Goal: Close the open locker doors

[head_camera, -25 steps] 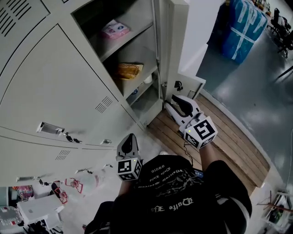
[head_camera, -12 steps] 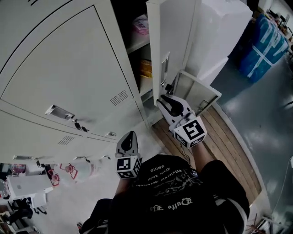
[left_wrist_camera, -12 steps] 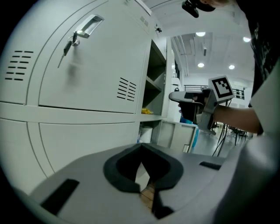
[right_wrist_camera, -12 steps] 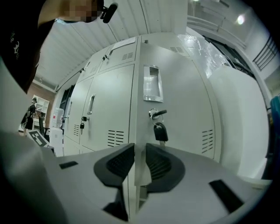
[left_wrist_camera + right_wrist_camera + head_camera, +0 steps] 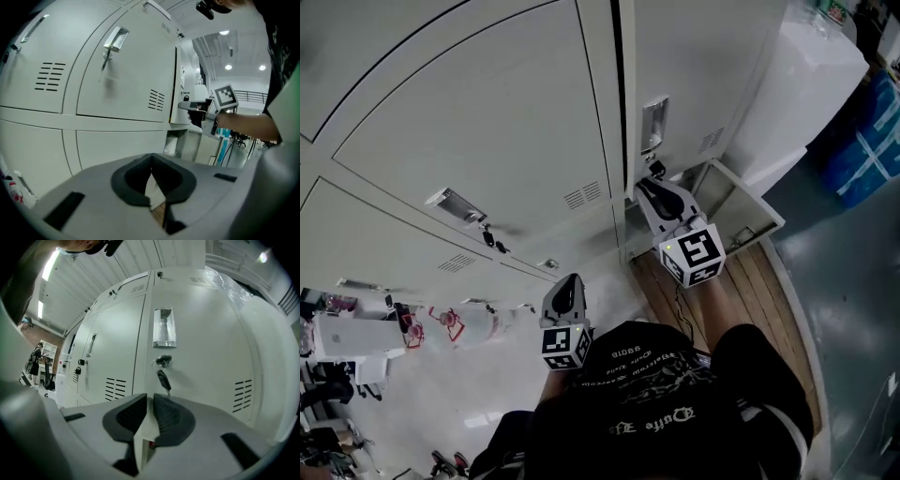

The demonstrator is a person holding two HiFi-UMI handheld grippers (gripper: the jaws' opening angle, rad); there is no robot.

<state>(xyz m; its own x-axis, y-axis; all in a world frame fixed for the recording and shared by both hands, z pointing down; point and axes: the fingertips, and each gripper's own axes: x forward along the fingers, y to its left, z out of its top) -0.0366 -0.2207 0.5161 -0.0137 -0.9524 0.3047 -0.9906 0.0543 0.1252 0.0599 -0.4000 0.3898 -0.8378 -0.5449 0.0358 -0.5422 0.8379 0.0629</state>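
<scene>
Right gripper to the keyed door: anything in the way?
Nothing visible. The right gripper, its jaws just closing with nothing between them, faces the door directly; only its key hangs above the jaws.

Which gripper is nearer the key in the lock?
Right. The right gripper points at the door just below the key, its empty jaws having just been closing; the left gripper hangs back, lower left, near the person.
</scene>
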